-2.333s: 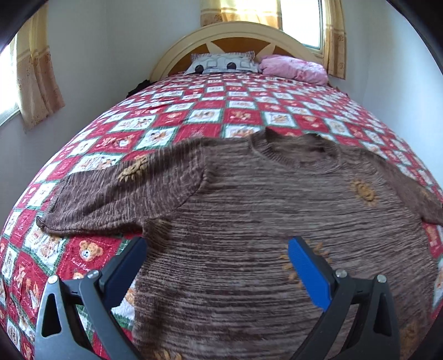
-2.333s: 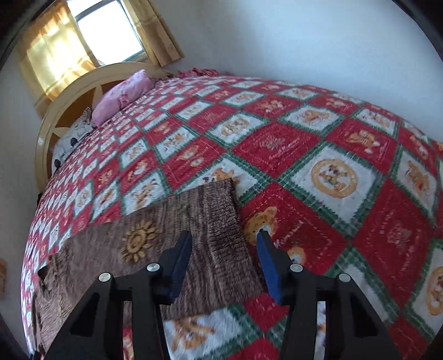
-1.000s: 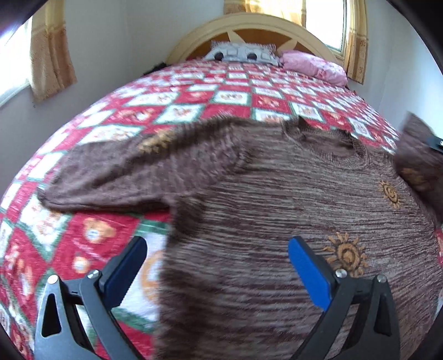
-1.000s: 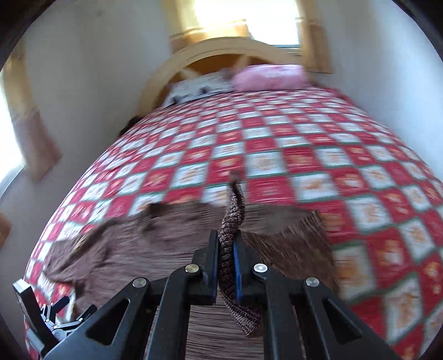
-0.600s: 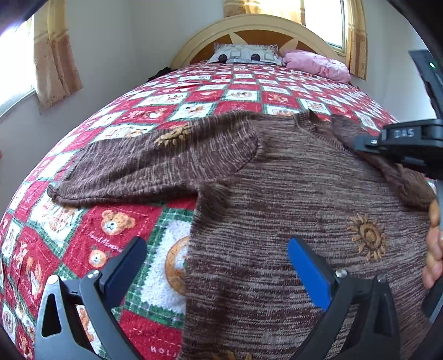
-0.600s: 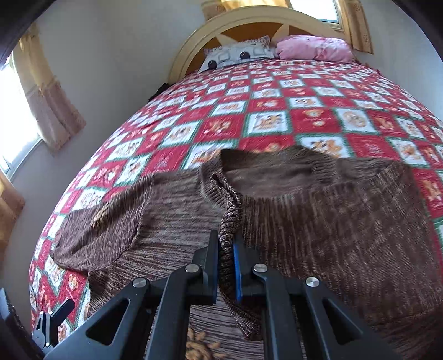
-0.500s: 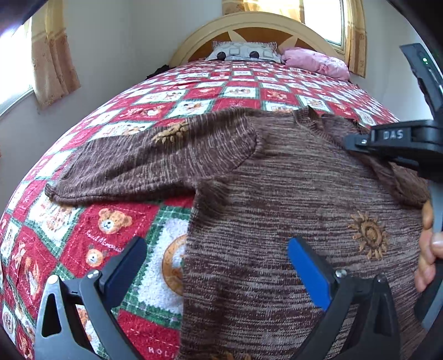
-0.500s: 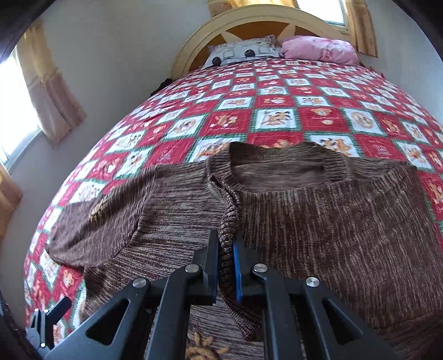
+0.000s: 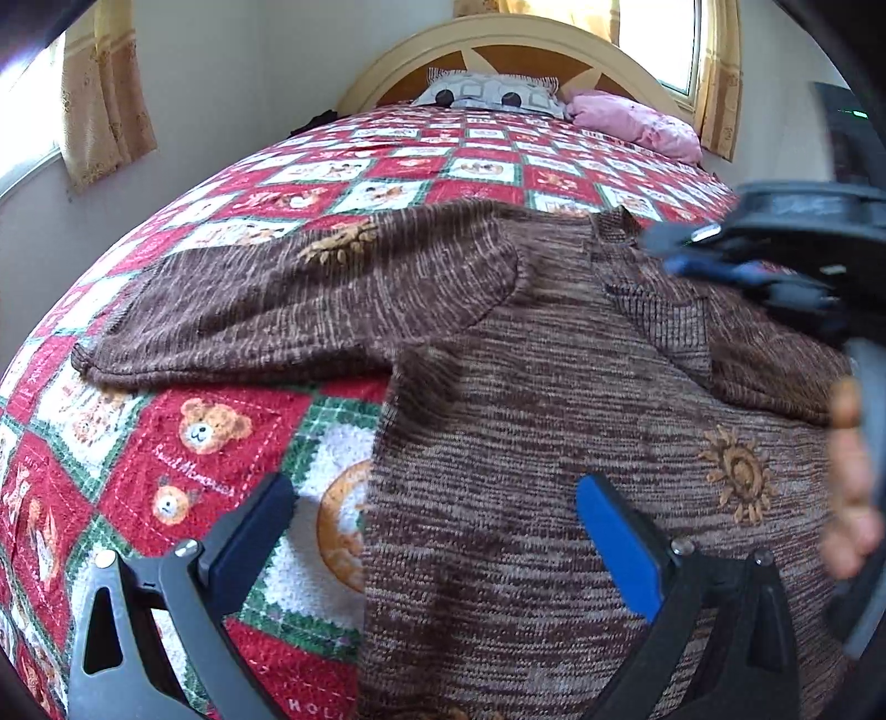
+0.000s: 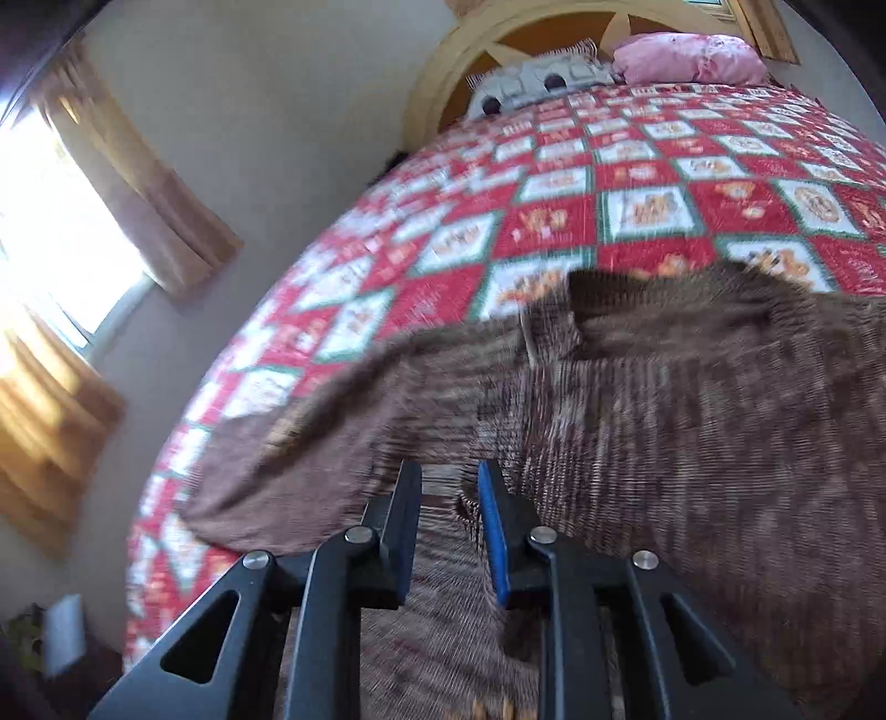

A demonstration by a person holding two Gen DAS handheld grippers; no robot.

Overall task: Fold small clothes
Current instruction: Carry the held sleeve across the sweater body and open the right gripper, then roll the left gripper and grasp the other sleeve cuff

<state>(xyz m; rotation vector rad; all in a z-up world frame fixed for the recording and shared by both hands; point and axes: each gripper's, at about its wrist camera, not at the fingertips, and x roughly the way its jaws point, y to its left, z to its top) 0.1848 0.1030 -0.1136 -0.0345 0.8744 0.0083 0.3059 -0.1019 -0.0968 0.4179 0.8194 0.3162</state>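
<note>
A brown knit sweater (image 9: pixel 526 415) with sun motifs lies flat on the red patchwork quilt (image 9: pixel 194 443). One sleeve (image 9: pixel 304 310) stretches out to the left. The other sleeve (image 9: pixel 747 354) is folded across the chest. My left gripper (image 9: pixel 437 526) is open above the sweater's left side edge, with nothing between its fingers. My right gripper (image 9: pixel 673 255), held by a hand (image 9: pixel 847 487), hovers over the folded sleeve. In the blurred right wrist view its jaws (image 10: pixel 446 482) are opening. The cuff (image 10: pixel 469 508) lies loose beside the blue pad on the sweater (image 10: pixel 692 443).
The bed fills both views. A patterned pillow (image 9: pixel 487 97) and a pink pillow (image 9: pixel 637 124) lie against the curved headboard (image 9: pixel 515 39). Curtained windows (image 9: pixel 105 99) flank the bed, and walls stand close on both sides.
My right gripper carried the pinched sleeve across the sweater's chest and lowered it. Its jaws then parted and the cuff dropped free. My left gripper stayed open and barely moved.
</note>
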